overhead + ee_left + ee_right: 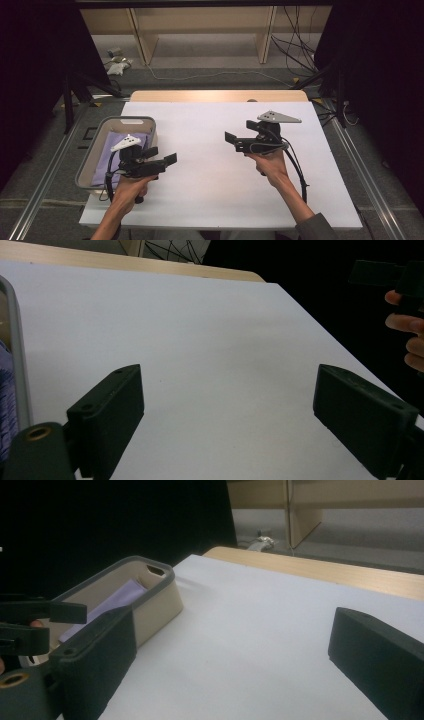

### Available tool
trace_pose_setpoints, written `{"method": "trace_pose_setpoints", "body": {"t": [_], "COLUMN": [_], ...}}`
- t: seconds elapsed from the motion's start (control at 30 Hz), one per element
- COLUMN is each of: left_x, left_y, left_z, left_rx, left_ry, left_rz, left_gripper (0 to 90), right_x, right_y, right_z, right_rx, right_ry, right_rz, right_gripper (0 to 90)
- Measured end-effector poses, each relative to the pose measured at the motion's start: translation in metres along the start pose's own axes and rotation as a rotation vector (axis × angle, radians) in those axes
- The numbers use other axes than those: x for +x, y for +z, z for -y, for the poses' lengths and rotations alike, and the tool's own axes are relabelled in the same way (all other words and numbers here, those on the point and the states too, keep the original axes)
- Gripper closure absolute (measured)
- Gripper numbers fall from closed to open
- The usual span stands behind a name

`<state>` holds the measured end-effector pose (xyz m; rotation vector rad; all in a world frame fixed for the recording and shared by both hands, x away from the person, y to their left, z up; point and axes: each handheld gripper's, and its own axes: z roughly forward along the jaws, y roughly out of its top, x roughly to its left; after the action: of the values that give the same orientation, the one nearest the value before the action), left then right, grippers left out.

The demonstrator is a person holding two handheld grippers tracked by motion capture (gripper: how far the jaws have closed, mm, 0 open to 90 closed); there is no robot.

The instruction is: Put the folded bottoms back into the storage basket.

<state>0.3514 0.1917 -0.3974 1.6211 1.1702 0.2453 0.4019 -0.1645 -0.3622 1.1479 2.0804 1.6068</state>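
Two hand-held grippers hover wide open over a white table, facing each other.

The left hand (131,186) grips its handle near the table's near-left corner, forearm angled up from the bottom edge; the left gripper (165,156) points right, toward the middle, its jaws spread far apart with nothing between them. The right hand (270,164) holds the right gripper (231,138) higher up the table, pointing left, jaws likewise spread wide and empty, a cable (301,172) looping down past the wrist. A beige bin (90,156) with a grey rim sits at the table's left edge, just beside the left gripper, with a lilac cloth (116,143) lying inside. The white sheet (215,175) covers a pale wooden table (215,95). Beyond lie grey floor, loose cables (295,47), wooden shelving legs (142,35) and black curtains (380,65) on both sides.
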Motion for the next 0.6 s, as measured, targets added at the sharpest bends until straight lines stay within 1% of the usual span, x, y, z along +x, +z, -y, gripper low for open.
{"method": "trace_pose_setpoints", "body": {"t": [0.1,0.17,0.3,0.6], "left_x": [-0.002,-0.002,-0.004,-0.005], "left_y": [0.001,0.001,0.000,0.001], "left_z": [0.001,0.002,0.002,0.005], "left_rx": [-0.010,-0.017,-0.035,-0.041], "left_ry": [0.011,0.016,0.018,0.033], "left_rz": [0.002,0.004,0.012,0.016], "left_gripper": [12.8,12.8,12.8,12.8], "right_x": [0.002,0.002,0.001,-0.003], "right_y": [-0.005,-0.007,-0.011,-0.024], "right_z": [0.003,0.004,0.006,0.016], "right_rx": [-0.012,-0.010,-0.024,-0.036], "right_ry": [-0.008,-0.016,-0.013,-0.017], "right_rz": [-0.001,-0.001,0.005,0.013], "right_gripper": [6.2,6.2,6.3,6.3]}}
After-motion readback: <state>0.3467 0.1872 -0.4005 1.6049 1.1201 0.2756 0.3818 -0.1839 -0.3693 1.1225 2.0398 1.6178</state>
